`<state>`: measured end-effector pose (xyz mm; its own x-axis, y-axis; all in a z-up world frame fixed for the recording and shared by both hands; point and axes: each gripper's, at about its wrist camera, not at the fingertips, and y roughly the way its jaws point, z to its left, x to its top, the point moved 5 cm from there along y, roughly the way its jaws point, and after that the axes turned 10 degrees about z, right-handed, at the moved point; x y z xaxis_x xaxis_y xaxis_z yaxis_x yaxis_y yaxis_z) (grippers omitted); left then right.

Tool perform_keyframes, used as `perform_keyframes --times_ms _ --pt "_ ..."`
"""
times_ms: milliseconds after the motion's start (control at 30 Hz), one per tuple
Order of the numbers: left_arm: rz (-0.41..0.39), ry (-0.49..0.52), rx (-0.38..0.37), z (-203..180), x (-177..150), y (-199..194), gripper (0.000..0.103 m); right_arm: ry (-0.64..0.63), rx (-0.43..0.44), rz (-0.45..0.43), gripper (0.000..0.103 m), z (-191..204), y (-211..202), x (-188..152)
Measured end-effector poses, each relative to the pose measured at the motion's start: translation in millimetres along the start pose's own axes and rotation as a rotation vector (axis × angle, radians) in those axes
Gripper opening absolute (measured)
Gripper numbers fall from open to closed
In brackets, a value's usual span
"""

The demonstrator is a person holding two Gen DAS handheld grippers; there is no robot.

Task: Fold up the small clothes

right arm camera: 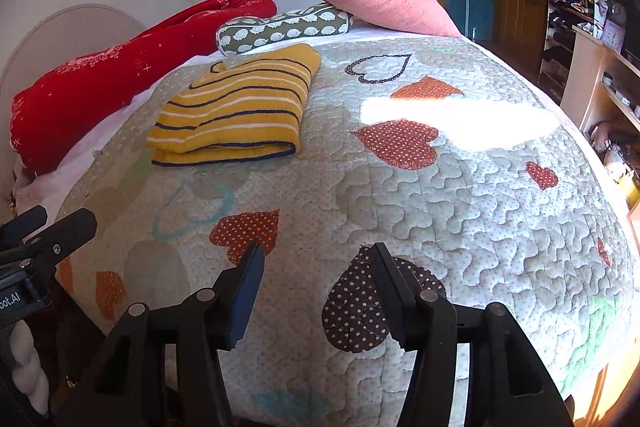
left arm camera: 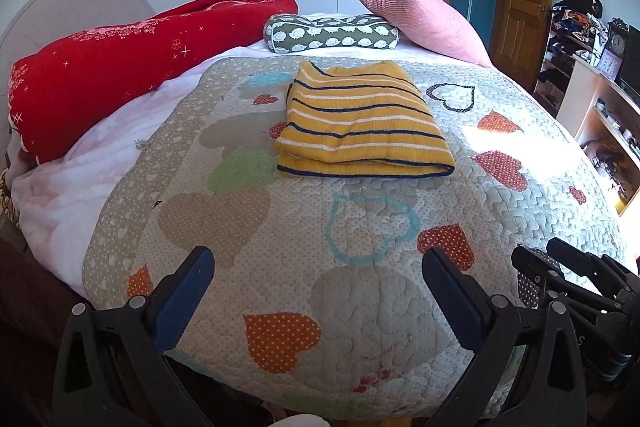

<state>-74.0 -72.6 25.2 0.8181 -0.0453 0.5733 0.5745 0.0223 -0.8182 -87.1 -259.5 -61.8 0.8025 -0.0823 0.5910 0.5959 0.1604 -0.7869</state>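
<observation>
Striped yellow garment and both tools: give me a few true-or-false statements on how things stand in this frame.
1. The striped yellow garment lies folded on the heart-patterned quilt. True.
2. The left tool is clamped on the garment. False: it is open, over the quilt's near end, apart from the garment.
3. The right tool is open and holds nothing. True.
4. The pink pillow lies on top of the garment. False: it sits at the bed's far end, beyond the garment.
5. The hedgehog-print cushion lies beyond the garment. True.
</observation>
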Motion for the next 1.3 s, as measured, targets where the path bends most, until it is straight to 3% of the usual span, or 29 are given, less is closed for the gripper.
perform_keyframes --times_ms 367,533,633,833,900,1167,1300 --pt "0.024 -0.045 -0.015 20.3 -6.4 6.3 0.103 -0.025 -0.075 -0.041 0.066 10.2 -3.6 5.5" --pt "0.029 -0.053 -0.028 22.6 -7.7 7.2 0.103 -0.031 -0.102 -0.117 0.072 12.0 -18.0 14.7" --pt "0.026 -0.053 -0.030 22.7 -7.9 6.4 0.103 -0.021 -0.130 -0.207 0.079 11.1 -35.1 19.3" --pt "0.004 -0.055 -0.028 24.2 -7.7 1.1 0.103 0.021 -0.278 -0.517 0.103 8.4 -88.2 22.4" --pt "-0.009 -0.057 -0.033 24.0 -7.6 -2.0 0.103 0.036 -0.309 -0.609 0.103 7.7 -99.0 22.5" --pt "-0.081 -0.038 -0.025 19.1 -7.2 -17.1 0.103 0.011 -0.208 -0.488 0.102 12.3 -74.8 30.8" --pt "-0.082 -0.032 -0.028 19.1 -10.1 -16.0 0.103 -0.042 -0.230 -0.439 0.102 22.7 -59.6 26.0"
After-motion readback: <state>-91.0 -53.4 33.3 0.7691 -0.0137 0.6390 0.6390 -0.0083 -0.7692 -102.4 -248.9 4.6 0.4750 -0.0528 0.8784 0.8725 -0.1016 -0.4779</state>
